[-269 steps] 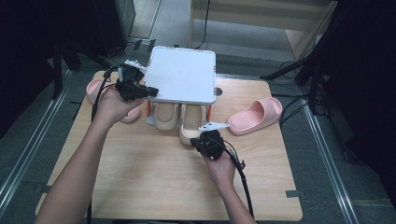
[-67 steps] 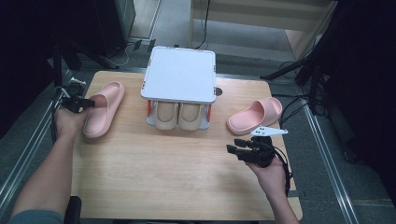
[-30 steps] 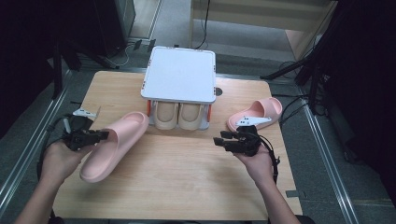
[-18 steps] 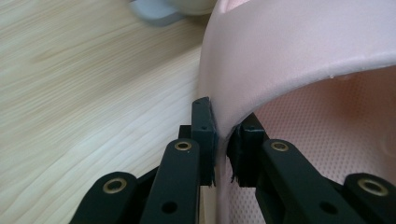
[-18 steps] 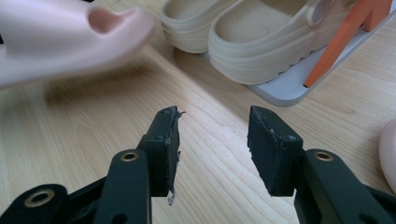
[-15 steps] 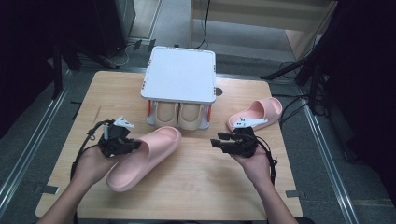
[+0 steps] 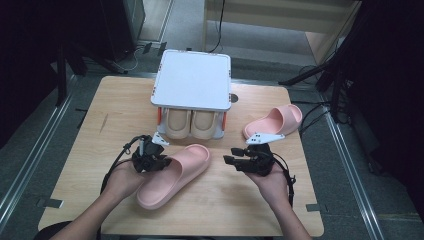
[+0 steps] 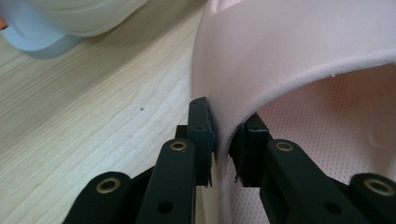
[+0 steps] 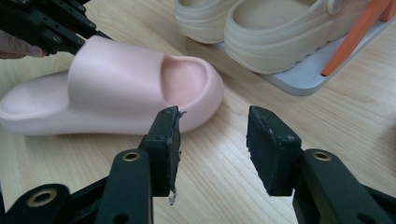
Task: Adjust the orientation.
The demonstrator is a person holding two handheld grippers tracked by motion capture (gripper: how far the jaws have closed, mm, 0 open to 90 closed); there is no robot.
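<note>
The left gripper [image 7: 150,159] has its fingers [image 8: 201,140] clenched on the strap edge of a pink slipper [image 7: 175,175], one finger outside the strap and one inside over the dotted footbed. The slipper lies flat on the worktop [image 7: 90,165], its long axis running diagonally: the toe points ahead of the fingers toward the shoe rack [image 7: 192,82], the heel back toward the near edge. Bare wood lies open outside the left fingers and behind the heel.

The right gripper [image 7: 239,161] hovers with its fingers [image 9: 164,140] released and holding nothing, aimed at the slipper's toe, which sits just beyond their tips with a strip of open worktop between. Ahead of them and off to one side stands the rack's grey base carrying a pair of beige clogs [image 9: 261,28] under its white top, close to the slipper's toe. A second pink slipper [image 7: 275,121] lies behind the right gripper, near the worktop's far right edge.
</note>
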